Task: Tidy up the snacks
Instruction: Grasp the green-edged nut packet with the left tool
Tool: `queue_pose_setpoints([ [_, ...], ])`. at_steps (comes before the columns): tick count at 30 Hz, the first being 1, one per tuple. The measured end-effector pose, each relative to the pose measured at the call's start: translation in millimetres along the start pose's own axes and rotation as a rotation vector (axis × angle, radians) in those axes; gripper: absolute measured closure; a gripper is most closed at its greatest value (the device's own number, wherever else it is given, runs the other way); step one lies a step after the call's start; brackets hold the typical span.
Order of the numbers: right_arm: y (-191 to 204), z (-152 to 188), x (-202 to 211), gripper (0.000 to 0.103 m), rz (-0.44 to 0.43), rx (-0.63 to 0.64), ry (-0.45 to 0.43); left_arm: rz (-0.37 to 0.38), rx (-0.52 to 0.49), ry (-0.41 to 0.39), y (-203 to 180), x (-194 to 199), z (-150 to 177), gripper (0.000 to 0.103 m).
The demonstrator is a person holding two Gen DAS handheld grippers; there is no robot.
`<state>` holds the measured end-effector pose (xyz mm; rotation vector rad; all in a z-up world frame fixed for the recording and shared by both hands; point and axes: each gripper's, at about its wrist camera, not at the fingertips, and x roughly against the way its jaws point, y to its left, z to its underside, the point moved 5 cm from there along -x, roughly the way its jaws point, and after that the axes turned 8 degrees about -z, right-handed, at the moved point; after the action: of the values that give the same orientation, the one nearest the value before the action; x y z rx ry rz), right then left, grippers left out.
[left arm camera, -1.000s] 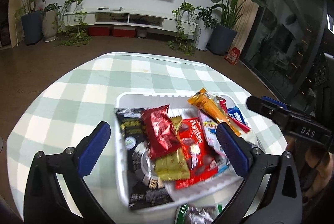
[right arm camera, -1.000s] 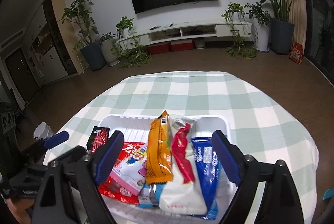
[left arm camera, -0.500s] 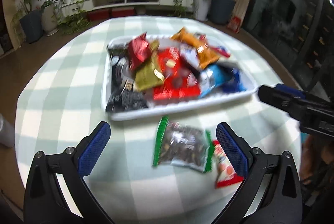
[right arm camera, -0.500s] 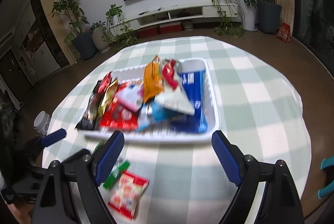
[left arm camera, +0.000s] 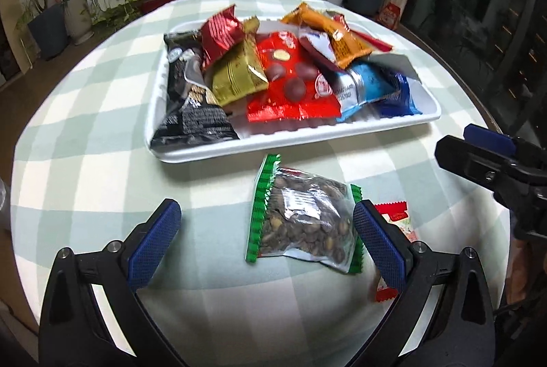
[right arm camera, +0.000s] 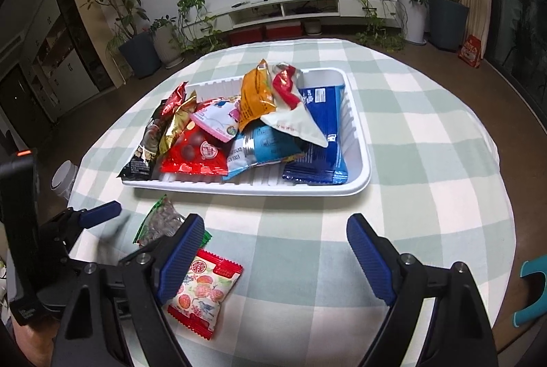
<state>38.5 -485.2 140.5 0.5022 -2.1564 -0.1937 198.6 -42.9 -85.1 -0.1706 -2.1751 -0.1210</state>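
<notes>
Reaching stage for the two loose packets. Left gripper (left arm camera: 265,239) spread wide, empty, angled down over the seed packet (left arm camera: 302,221), which lies on the checked tablecloth (left arm camera: 85,162) just in front of the white tray (left arm camera: 290,136), its right end near the right pad. Right gripper (right arm camera: 268,259) likewise spread, empty; red sweet packet (right arm camera: 205,288) flat on the cloth, partly under its left finger. Tray already heaped with snacks. Next, likely: centre over the seed packet, descend, pinch the crinkly bag across its width, lift into the tray. Versus a second ago: both views then filled by the tray; now pulled back and lower, loose packets in sight.
</notes>
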Motion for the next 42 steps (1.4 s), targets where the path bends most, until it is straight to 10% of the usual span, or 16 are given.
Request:
queue_pose_setpoints([
  [17, 14, 7, -6, 0.019, 0.002, 0.053, 0.034, 0.105, 0.004, 0.014, 3, -10, -6, 0.062],
  [42, 21, 28, -2, 0.025, 0.021, 0.054, 0.052, 0.118, 0.053, -0.050, 29, 33, 8, 0.071],
])
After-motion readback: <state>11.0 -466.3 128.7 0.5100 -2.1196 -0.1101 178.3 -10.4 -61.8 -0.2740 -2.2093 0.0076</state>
